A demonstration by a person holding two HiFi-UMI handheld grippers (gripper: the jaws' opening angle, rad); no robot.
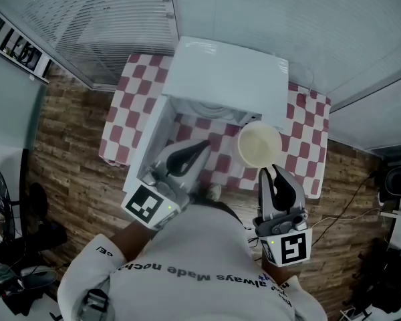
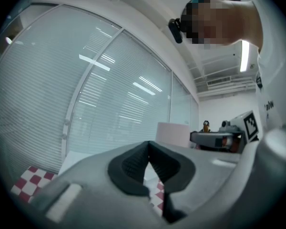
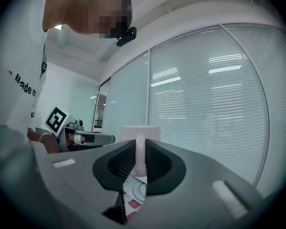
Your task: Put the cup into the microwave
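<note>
A: Status?
B: Microwave (image 1: pixel 227 79) door (image 1: pixel 146 154) is open, hinged at the left. Cup (image 1: pixel 258 144) isn't in yet. It's outside, by the opening's right corner, over the checked table (image 1: pixel 311 136).
A: Grip?
B: Right gripper (image 1: pixel 273 170) is clamped on the cup's handle. Left gripper (image 1: pixel 202 146) has jaws together w/ nothing in them, near the door.
A: Lifted?
B: Prob. yes, hard to tell from above. Left to do: carry it in, set it down, let go.
</note>
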